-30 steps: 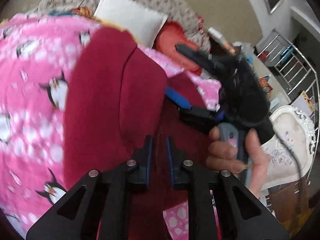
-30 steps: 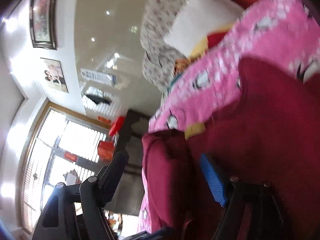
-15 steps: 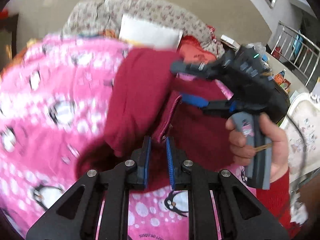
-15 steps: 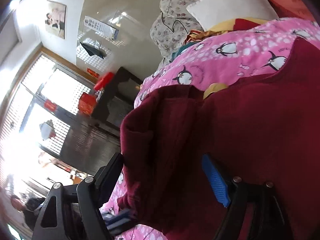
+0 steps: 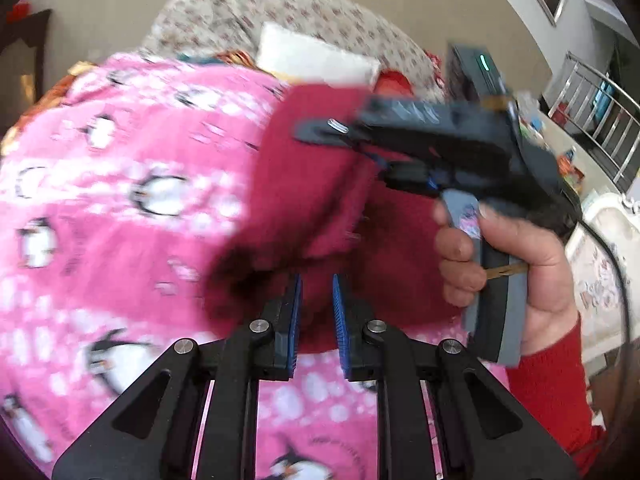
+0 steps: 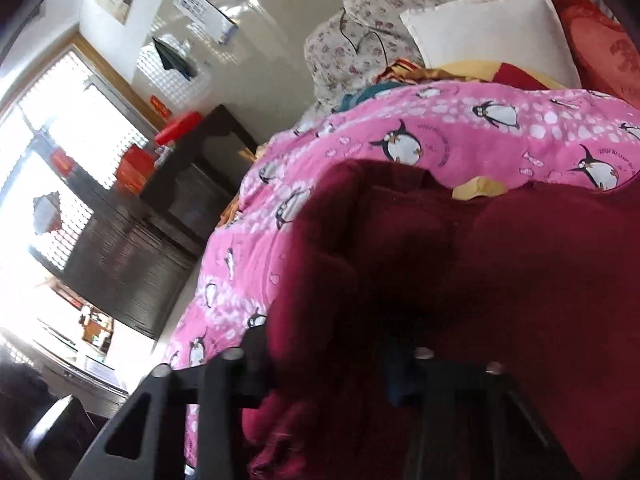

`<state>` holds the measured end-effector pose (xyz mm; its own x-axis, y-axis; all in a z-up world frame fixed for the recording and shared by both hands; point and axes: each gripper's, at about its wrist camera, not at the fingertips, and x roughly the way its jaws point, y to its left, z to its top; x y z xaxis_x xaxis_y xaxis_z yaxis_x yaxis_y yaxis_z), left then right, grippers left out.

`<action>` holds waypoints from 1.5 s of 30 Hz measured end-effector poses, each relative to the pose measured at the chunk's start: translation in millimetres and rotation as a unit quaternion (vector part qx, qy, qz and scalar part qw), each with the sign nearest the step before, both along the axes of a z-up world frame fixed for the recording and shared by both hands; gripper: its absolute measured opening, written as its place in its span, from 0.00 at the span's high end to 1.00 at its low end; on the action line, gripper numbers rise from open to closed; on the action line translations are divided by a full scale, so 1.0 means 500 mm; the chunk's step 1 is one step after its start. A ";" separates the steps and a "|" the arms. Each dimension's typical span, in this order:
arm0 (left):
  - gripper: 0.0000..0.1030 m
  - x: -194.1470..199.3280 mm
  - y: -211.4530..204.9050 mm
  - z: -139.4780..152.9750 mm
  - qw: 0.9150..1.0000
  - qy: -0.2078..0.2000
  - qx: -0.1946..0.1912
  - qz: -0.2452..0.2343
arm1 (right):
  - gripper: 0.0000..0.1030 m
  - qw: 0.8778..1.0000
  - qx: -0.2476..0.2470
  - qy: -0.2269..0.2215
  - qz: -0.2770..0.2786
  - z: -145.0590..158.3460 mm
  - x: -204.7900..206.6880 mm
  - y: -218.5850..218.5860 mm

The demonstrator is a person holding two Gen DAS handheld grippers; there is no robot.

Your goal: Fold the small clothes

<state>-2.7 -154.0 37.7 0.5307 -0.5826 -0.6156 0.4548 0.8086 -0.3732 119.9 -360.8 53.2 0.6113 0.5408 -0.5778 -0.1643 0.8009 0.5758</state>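
Note:
A dark red garment point(image 5: 304, 184) lies bunched on a pink penguin blanket point(image 5: 120, 208). My left gripper point(image 5: 317, 312) hovers at its near edge. Its jaws are opening a little and the blue pads point(image 5: 295, 312) press on nothing; cloth and blanket show through the gap. A hand in a red sleeve holds my right gripper point(image 5: 360, 156) at the right, jaws closing on a raised fold of the garment. In the right wrist view the garment point(image 6: 500, 280) fills the space between the right gripper's point(image 6: 328, 364) fingers and hides its pads.
A white pillow point(image 6: 488, 36), a red cushion point(image 6: 600, 48) and a floral cover point(image 6: 400, 0) lie at the bed's far end. A dark cabinet point(image 6: 132, 256) stands beside the bed by the window. A white ornate chair point(image 5: 600, 248) and a metal rack point(image 5: 600, 120) are at the right.
The left gripper's jaws have parted slightly and it has drawn back off the garment. The right gripper has rolled, and its wide jaws have narrowed onto a fold of the cloth.

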 end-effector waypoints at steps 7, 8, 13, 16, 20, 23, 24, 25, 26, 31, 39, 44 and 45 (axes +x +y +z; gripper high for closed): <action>0.33 -0.007 0.034 -0.019 1.000 -0.019 -0.008 -0.014 | 0.81 0.999 0.052 -0.013 -0.004 -0.003 0.002 -0.036; 0.32 -0.006 0.021 -0.022 0.999 -0.021 0.006 -0.024 | 0.81 0.998 0.055 -0.013 -0.003 -0.006 0.004 -0.036; 0.32 -0.014 -0.023 -0.051 0.994 -0.059 0.084 -0.030 | 0.81 0.998 0.062 -0.015 0.000 -0.009 -0.003 -0.036; 0.32 -0.003 -0.045 -0.064 0.991 -0.070 0.113 -0.019 | 0.78 0.998 0.059 -0.012 0.001 -0.006 -0.008 -0.033; 0.44 0.028 -0.046 -0.069 0.994 -0.065 0.087 -0.009 | 0.82 0.999 0.022 -0.023 0.009 0.007 -0.006 -0.016; 0.71 0.033 -0.038 -0.052 0.998 -0.035 0.048 -0.015 | 0.87 0.999 0.013 -0.037 0.005 0.024 -0.012 -0.012; 0.75 0.021 -0.038 -0.038 0.998 -0.038 0.040 -0.015 | 0.87 0.999 0.014 -0.045 0.008 0.037 -0.017 -0.013; 0.75 0.007 -0.042 -0.019 0.998 -0.043 0.030 -0.020 | 0.87 0.998 0.013 -0.056 0.011 0.056 -0.025 -0.018; 0.76 -0.007 -0.048 0.003 0.998 -0.051 0.018 -0.028 | 0.87 0.998 0.007 -0.069 0.011 0.082 -0.036 -0.027; 0.77 -0.073 -0.123 0.103 0.992 -0.095 -0.021 -0.077 | 0.88 0.992 -0.035 -0.120 -0.008 0.186 -0.095 -0.108; 0.77 -0.083 -0.351 0.054 0.986 -0.066 -0.008 -0.151 | 0.88 0.980 -0.152 -0.077 -0.098 0.129 -0.127 -0.269; 0.77 -0.071 -0.405 0.011 0.984 -0.035 0.021 -0.174 | 0.88 0.976 -0.168 0.001 -0.135 0.002 -0.076 -0.334; 0.77 -0.070 -0.396 0.016 0.983 -0.032 0.022 -0.177 | 0.87 0.978 -0.158 -0.002 -0.138 -0.003 -0.077 -0.343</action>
